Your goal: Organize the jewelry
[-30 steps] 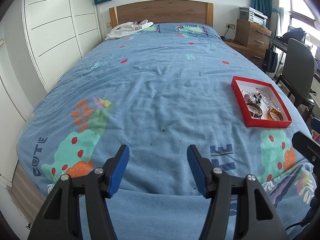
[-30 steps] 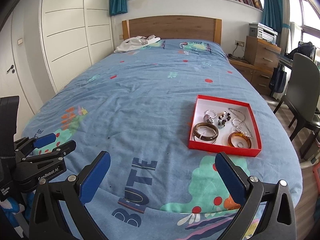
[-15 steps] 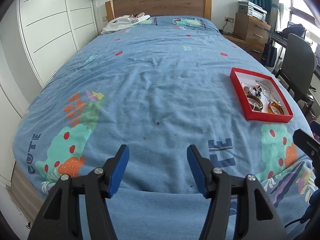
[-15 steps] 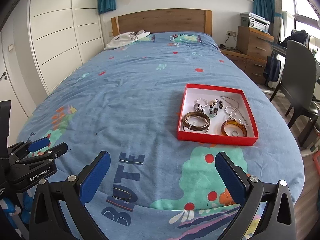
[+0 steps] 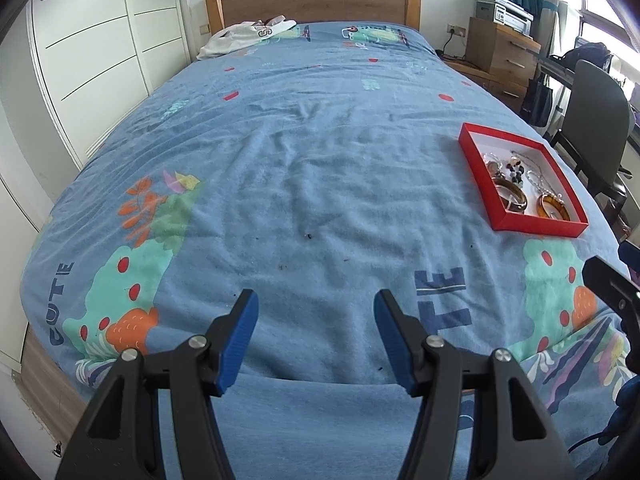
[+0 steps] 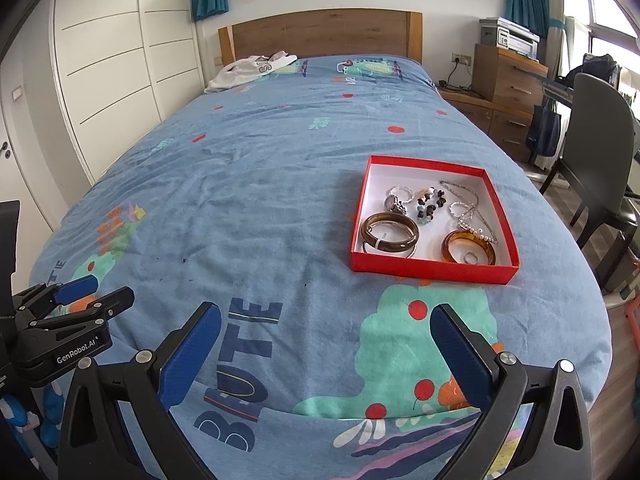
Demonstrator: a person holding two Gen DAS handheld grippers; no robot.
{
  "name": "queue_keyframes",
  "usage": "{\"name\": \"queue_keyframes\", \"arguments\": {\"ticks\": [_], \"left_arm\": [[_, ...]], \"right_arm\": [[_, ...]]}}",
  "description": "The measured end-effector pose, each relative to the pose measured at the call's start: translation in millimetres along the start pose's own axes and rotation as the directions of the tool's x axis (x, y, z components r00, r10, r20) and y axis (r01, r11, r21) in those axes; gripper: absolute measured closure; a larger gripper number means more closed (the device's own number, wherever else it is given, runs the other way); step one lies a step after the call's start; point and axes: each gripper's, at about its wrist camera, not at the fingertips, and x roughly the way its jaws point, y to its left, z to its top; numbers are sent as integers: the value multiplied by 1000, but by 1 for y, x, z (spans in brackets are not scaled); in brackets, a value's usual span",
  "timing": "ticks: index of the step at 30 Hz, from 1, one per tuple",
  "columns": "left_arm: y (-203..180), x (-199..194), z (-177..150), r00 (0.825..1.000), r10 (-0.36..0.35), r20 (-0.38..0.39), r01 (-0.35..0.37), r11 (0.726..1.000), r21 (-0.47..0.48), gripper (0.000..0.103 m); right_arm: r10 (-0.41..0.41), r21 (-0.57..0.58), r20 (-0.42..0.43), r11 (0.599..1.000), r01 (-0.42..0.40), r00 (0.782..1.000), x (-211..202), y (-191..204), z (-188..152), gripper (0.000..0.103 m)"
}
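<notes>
Right wrist view: all the jewelry [image 6: 430, 220] lies in the red box [image 6: 434, 270] on the bed [image 6: 260, 184], while my right hand-held gripper [image 6: 325, 354] and left hand-held gripper [image 5: 316, 338] gape wide, holding nothing.

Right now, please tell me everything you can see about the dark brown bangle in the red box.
The dark brown bangle is a thick, glossy ring that looks like polished wood or resin, streaked lighter brown. It lies flat in the near left corner of the red box, on the white floor, partly over a thin silver-coloured ring. A small watch-like piece sits close behind it; the amber bangle lies apart to its right. Neither gripper touches it.
</notes>
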Motion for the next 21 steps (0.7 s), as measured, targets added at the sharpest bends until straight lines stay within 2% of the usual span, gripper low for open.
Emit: {"name": "queue_keyframes", "arguments": {"ticks": [21], "left_arm": [[0, 6, -5, 1000, -4, -15, 4, 1000, -4, 45]], "right_arm": [[-7, 0, -18, 1000, 7, 1000, 7, 0, -2, 1]]}}
